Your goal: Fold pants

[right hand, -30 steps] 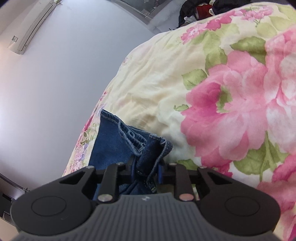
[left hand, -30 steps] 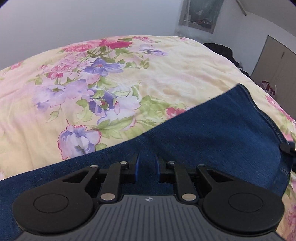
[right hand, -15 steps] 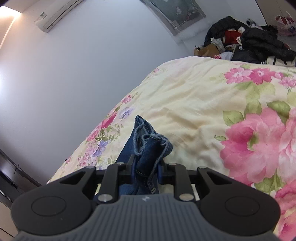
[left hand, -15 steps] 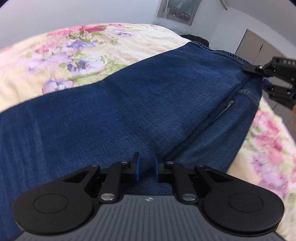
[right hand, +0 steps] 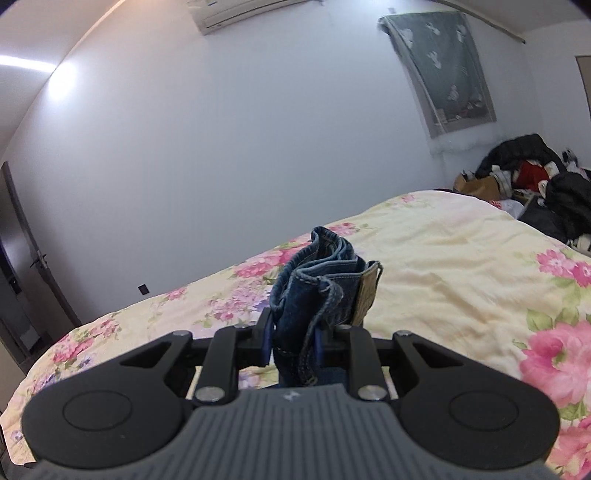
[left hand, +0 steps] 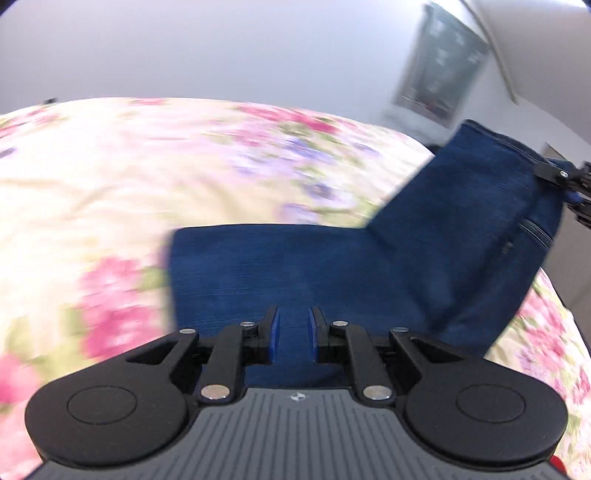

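both sets of jaws are clamped on denim. left gripper (left hand: 294, 334) has its blue pads (left hand: 274, 334) pressed on a strip of the jeans (left hand: 369, 266), the fabric running between them and down under the gripper body. from there the jeans stretch forward as a broad flat panel, then rise up and to the right toward the right gripper (left hand: 565, 181), which shows at the frame's right edge pinching the top hem near a seam and a zip or pocket line. the cloth hangs between the two grippers, lifted above the floral bedspread (left hand: 110, 184), which is motion-blurred in the left wrist view.

in the right wrist view the right gripper (right hand: 291, 341) grips a bunched wad of the waistband (right hand: 321, 280), several folded layers standing upright between the fingers, with a tan leather patch (right hand: 369, 295) on its right side. the bedspread (right hand: 461, 258), pale yellow with pink and purple flowers, spreads beneath. behind is a white wall (right hand: 221, 147) with an air conditioner (right hand: 251, 11) high up, a hanging grey cloth (right hand: 439, 66), and a pile of dark clothes (right hand: 535, 184) at the far right
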Tool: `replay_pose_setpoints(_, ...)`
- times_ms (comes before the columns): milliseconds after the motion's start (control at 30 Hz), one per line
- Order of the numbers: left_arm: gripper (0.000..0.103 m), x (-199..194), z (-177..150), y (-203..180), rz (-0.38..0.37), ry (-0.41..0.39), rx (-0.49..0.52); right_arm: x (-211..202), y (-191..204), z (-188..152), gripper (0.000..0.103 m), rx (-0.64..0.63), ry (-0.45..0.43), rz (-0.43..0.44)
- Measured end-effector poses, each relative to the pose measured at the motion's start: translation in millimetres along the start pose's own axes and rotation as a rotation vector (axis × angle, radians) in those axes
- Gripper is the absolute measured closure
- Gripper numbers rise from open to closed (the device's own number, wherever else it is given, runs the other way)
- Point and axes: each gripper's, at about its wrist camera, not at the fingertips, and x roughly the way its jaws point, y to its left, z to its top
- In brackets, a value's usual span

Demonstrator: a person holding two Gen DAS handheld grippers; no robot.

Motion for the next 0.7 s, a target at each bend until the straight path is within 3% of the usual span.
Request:
replay_pose_setpoints(200, 0.087, -32.1, -16.8, 60.3, 0.034, -0.033, -0.104, 22.6, 99.3, -45.0, 0.087, -0.097, 0.066, 0.111)
replay_pose_setpoints(367, 0.087, -39.8, -34.8, 92.3, 0.023, -0.025, -0.177, 65.5, 158.1, -134.9, 0.087, -0.142, 0.287, 0.194)
replay_pose_setpoints(467, 0.087, -42.3, -39.7, 104.1, 0.011, -0.025, -0.204, 88.2, 166.9, -188.8, 0.087, -0.148, 0.468, 0.181)
replay_pose_setpoints(600, 0.086, -41.6, -39.3, 110.0, -0.022, -0.029, -0.227, 92.4, 168.8, -208.4, 0.085, -0.190, 0.493, 0.163)
replay_pose_setpoints(633, 0.085, -41.3, -39.6, 111.4, -0.032, -0.027, -0.232, 95.8, 167.7, -207.8, 0.083, -0.183, 0.511, 0.171)
replay_pose_setpoints(700, 0.082, -39.9, -38.1, 110.6, -0.054, -0.028, -0.238, 100.3, 165.7, -205.0, 0.065, -0.124, 0.557, 0.212)
